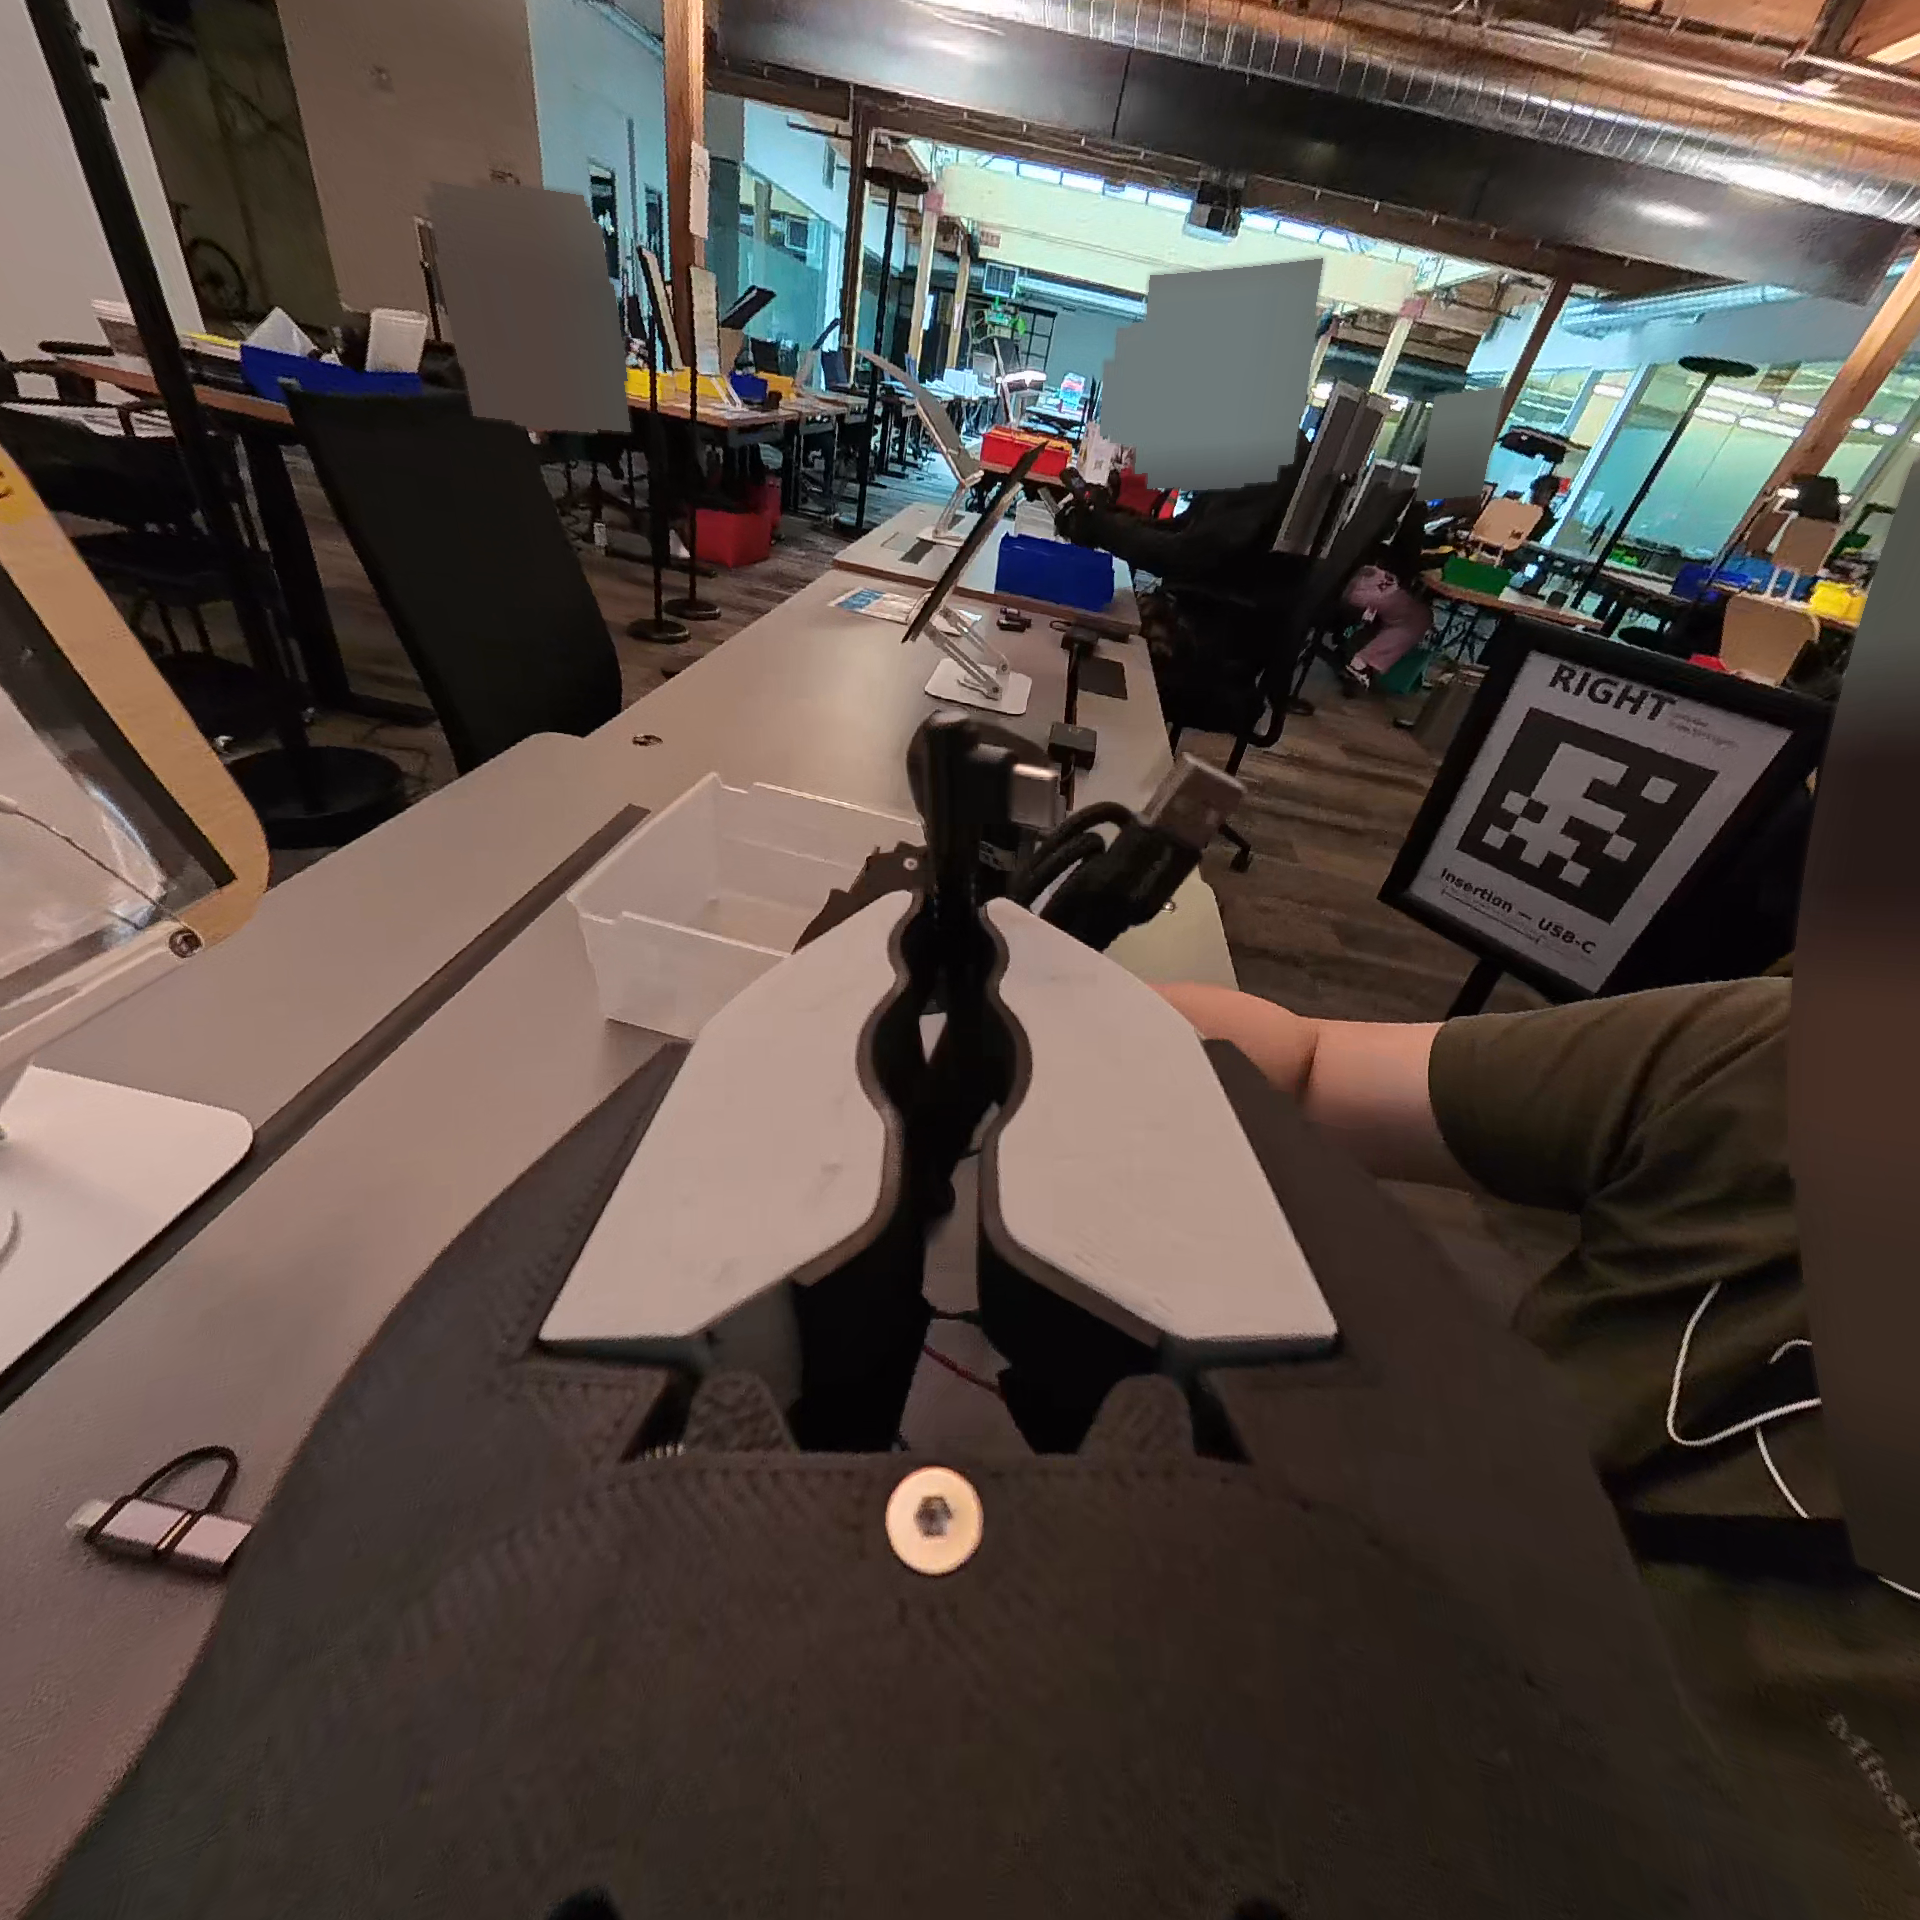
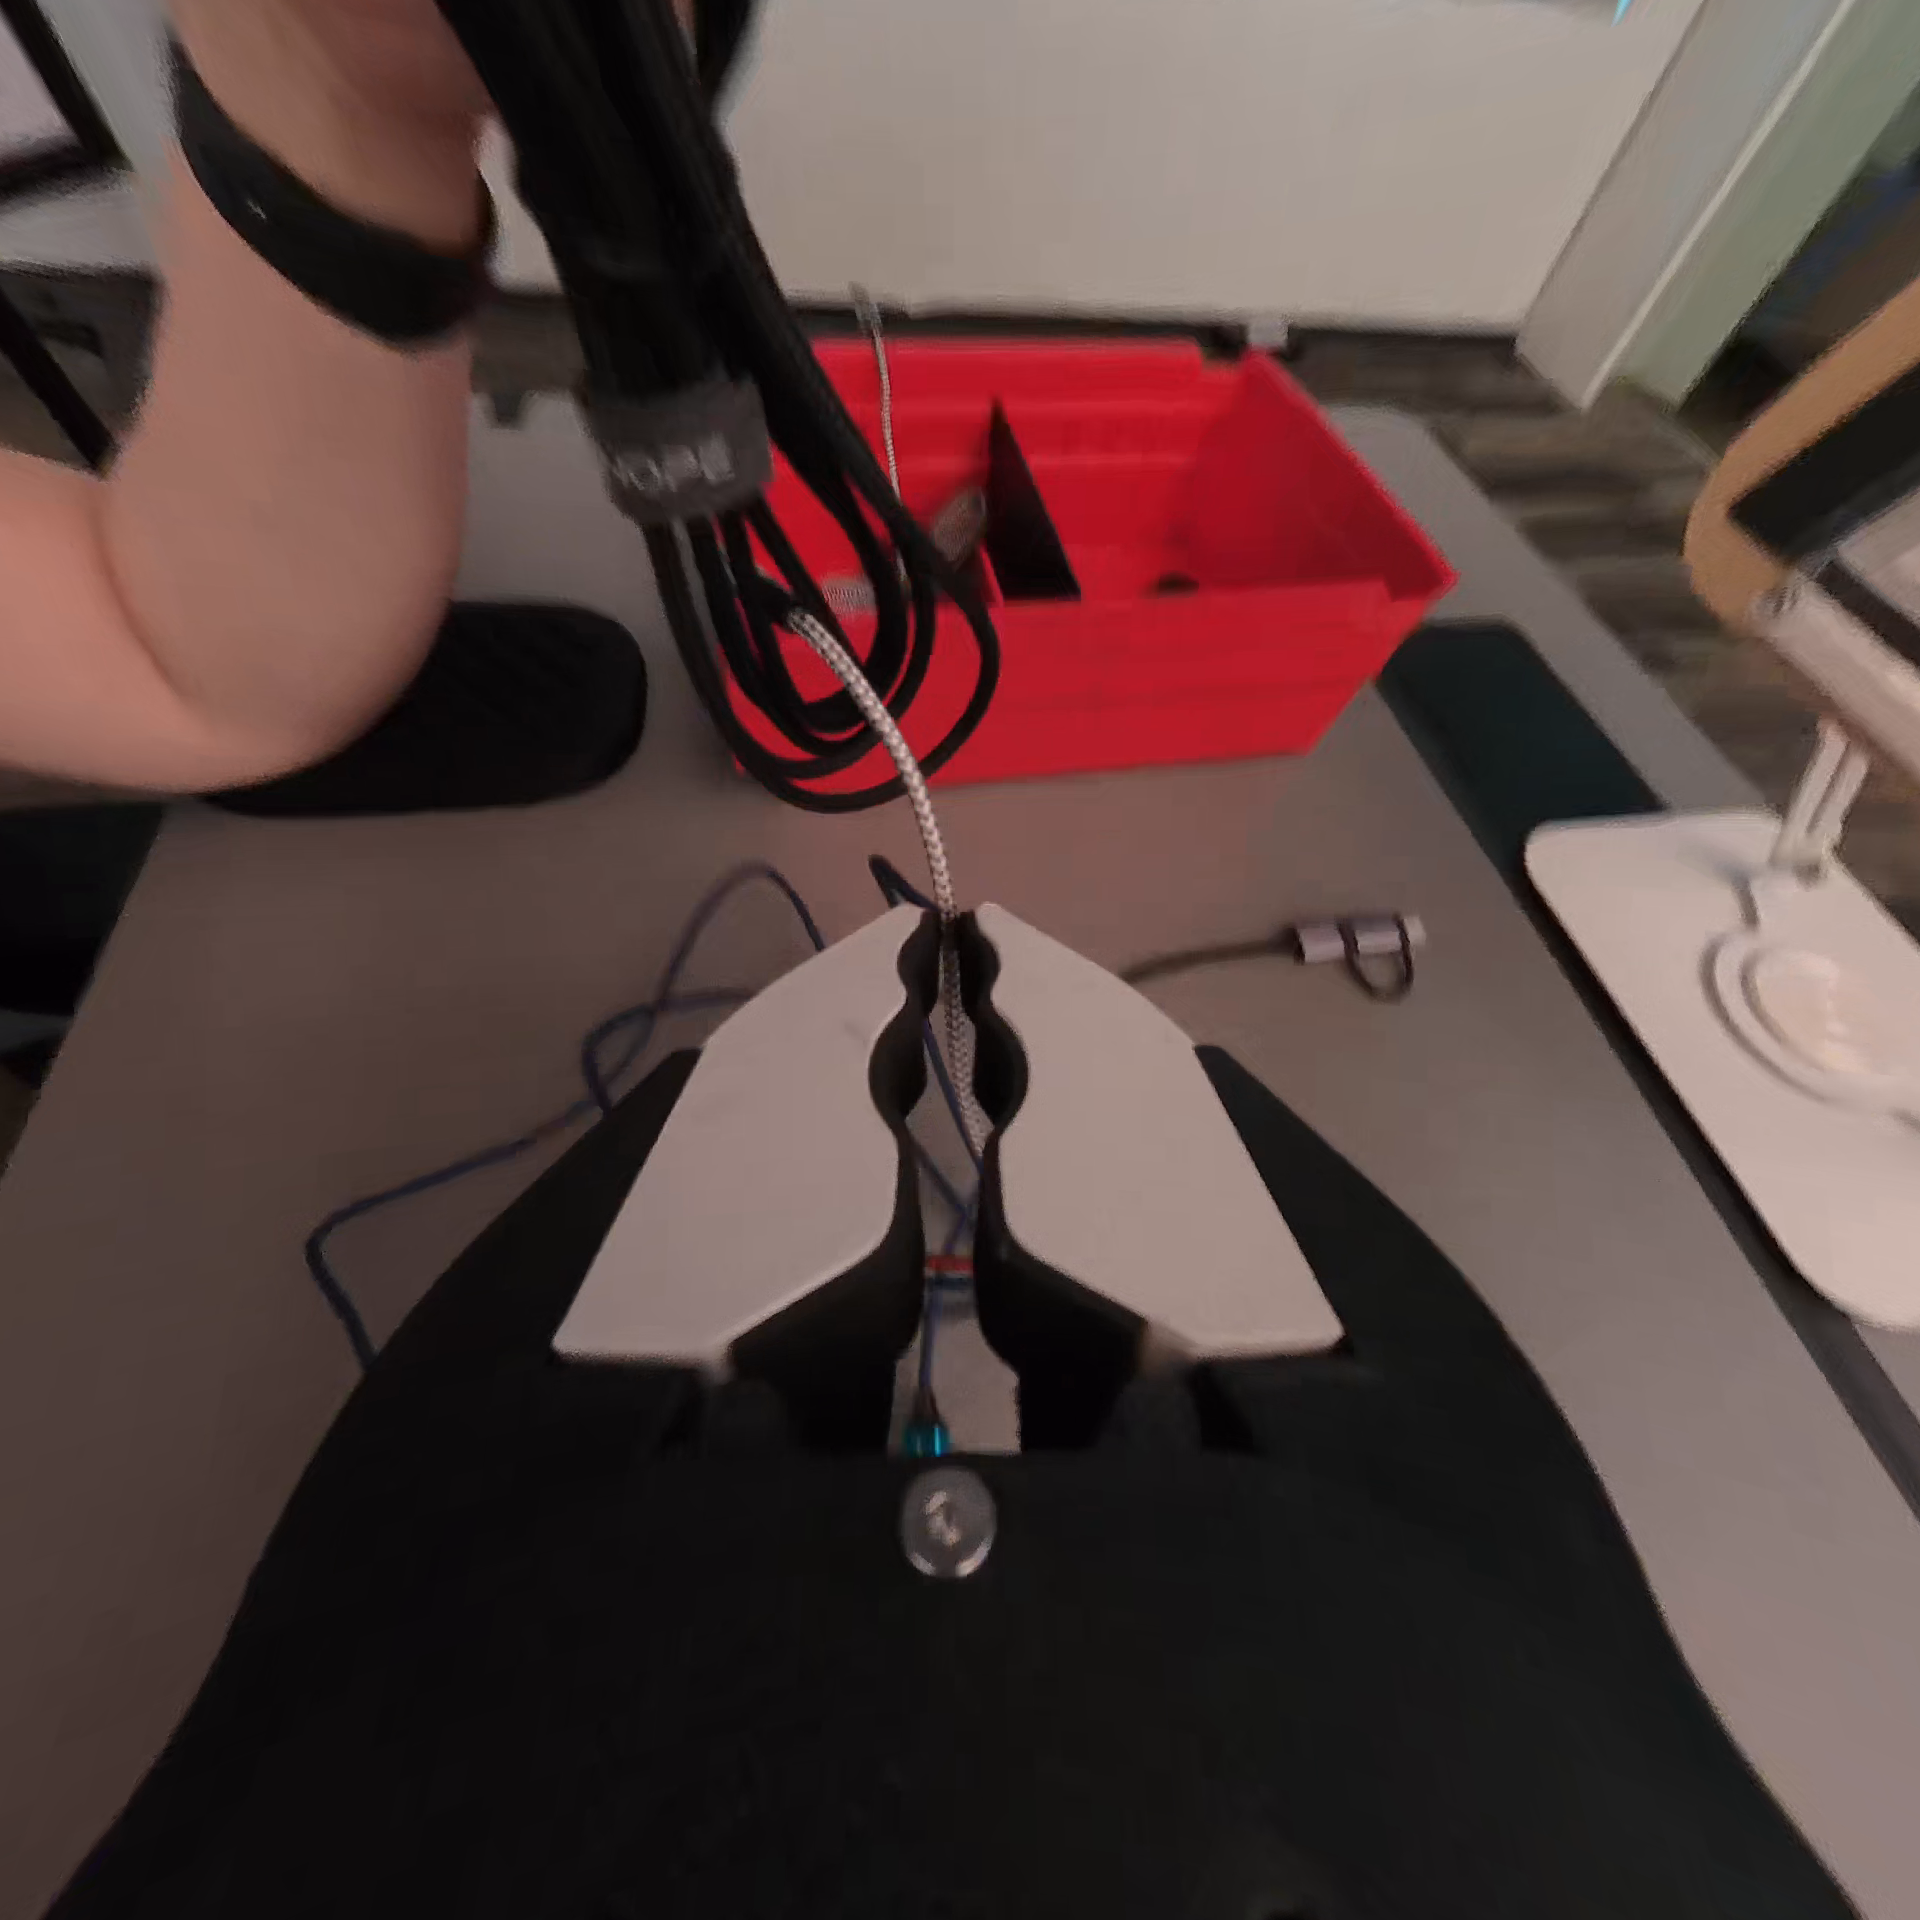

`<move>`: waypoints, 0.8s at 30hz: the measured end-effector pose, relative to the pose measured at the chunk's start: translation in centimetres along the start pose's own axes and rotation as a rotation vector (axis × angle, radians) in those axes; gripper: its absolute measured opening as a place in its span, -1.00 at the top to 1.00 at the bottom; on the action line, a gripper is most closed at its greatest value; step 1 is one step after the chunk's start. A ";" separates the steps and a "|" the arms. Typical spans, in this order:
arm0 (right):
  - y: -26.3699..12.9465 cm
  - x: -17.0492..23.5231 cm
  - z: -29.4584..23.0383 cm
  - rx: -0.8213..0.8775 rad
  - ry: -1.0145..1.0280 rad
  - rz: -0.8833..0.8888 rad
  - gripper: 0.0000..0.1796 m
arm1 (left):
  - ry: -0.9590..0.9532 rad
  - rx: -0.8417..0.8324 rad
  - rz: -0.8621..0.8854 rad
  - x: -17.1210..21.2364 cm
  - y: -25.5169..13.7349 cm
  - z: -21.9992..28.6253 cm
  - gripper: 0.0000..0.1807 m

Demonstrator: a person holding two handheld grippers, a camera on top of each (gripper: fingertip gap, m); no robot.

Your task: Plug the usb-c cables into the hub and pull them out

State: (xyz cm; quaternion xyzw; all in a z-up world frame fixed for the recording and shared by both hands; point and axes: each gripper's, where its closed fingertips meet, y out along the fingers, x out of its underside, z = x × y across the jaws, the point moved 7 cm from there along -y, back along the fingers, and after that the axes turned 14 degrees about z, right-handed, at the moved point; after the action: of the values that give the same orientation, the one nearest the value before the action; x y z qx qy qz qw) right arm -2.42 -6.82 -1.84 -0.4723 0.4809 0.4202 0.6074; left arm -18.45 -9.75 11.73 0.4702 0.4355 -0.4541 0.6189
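Observation:
My left gripper (image 1: 951, 914) is shut on a bundle of black cables (image 1: 961, 831), held up above the table; two metal plugs (image 1: 1034, 781) stick out past the tips. The same bundle (image 2: 675, 364), bound with a strap, hangs at the upper left of the right wrist view. My right gripper (image 2: 951, 920) is shut on a silver braided cable (image 2: 914, 769) that runs up into the bundle. A small grey hub (image 1: 171, 1536) with a short looped lead lies on the table at lower left; it also shows in the right wrist view (image 2: 1351, 943). A blue cable (image 2: 623, 1039) lies loose on the table.
A red bin (image 2: 1247, 644) with a black divider stands beyond the right gripper. A clear plastic tray (image 1: 717, 904) sits ahead of the left gripper. A white stand base (image 2: 1714, 1039) is at the right. A person's arm (image 2: 208, 520) reaches in from the left. A framed marker sign (image 1: 1590, 821) stands at the right. There is about 15 cm between the tips of the two grippers.

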 end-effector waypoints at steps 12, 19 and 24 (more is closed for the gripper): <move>-0.5 -0.1 1.9 0.140 0.409 0.090 0.97 | 0.068 -0.073 -0.116 0.4 -1.2 -0.8 0.93; 0.0 3.5 -1.2 -0.101 0.376 -0.376 0.94 | 0.018 -0.066 -0.057 0.1 -1.4 -1.2 0.93; 2.1 2.4 -3.4 -0.313 0.519 -0.313 0.73 | -0.013 -0.008 -0.057 0.3 -1.0 -0.9 0.93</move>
State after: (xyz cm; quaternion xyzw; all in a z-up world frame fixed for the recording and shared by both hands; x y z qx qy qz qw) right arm -4.60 -9.56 -4.88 -0.7190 0.4709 0.2565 0.4421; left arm -19.43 -9.07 11.06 0.4521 0.4465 -0.4729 0.6105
